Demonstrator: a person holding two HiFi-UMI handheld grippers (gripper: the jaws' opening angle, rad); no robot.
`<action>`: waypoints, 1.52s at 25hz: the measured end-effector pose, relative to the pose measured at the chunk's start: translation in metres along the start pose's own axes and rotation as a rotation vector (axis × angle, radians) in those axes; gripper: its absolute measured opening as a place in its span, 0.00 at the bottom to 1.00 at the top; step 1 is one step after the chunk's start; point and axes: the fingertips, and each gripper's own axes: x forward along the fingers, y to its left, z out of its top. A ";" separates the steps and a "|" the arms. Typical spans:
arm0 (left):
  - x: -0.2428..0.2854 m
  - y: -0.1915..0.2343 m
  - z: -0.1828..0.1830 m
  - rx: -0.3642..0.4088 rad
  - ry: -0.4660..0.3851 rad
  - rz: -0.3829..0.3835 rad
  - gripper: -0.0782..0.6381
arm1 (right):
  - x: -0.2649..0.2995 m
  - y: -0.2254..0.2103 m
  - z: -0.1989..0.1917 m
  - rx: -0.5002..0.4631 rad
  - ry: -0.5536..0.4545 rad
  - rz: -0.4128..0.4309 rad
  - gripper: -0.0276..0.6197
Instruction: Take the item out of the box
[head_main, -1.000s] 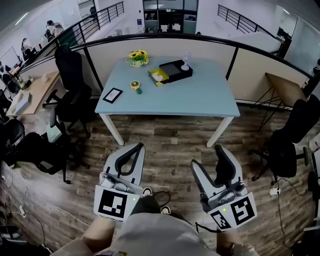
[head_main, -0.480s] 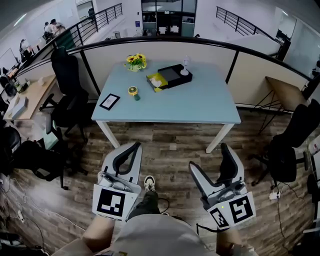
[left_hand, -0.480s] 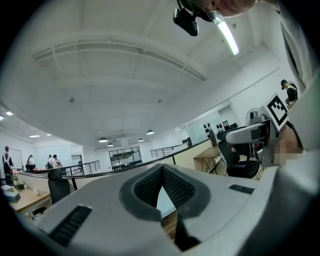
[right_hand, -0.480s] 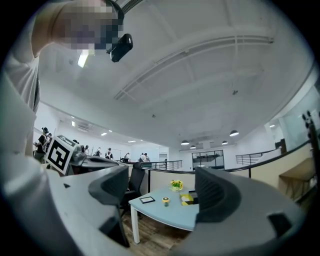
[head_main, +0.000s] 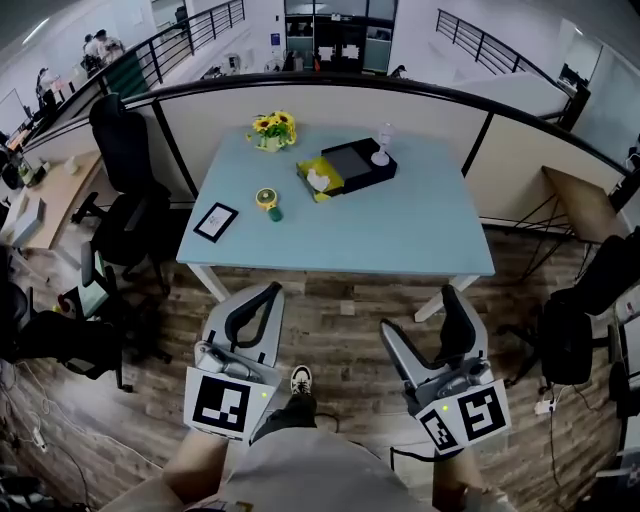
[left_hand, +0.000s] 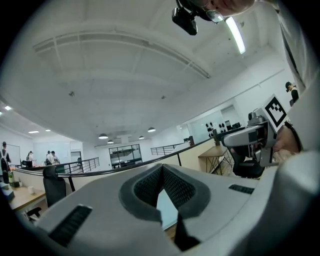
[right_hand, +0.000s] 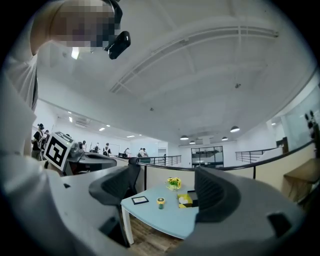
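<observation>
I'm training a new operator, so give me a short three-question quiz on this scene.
1. True or false: the box lies on the floor.
2. Which stands nearest the box: A the sunflowers, B the small white item, C the picture frame?
3. Fill in: the table top is light ____.
Key: 1 false, it lies on the table. 2 B. 3 blue.

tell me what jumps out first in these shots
The light blue table stands mid-room, bearing a black box and sunflowers at its far side. Near the camera, over the wooden floor, the left gripper is shut and the right gripper, empty, has just been opening its jaws.
</observation>
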 end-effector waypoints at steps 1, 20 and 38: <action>0.010 0.011 -0.002 -0.002 0.003 0.000 0.11 | 0.016 -0.003 -0.003 0.000 0.012 0.002 0.67; 0.172 0.183 -0.056 -0.008 0.049 0.007 0.11 | 0.260 -0.050 -0.045 0.001 0.119 0.030 0.65; 0.342 0.215 -0.079 0.005 0.145 0.105 0.11 | 0.404 -0.180 -0.077 0.019 0.165 0.178 0.63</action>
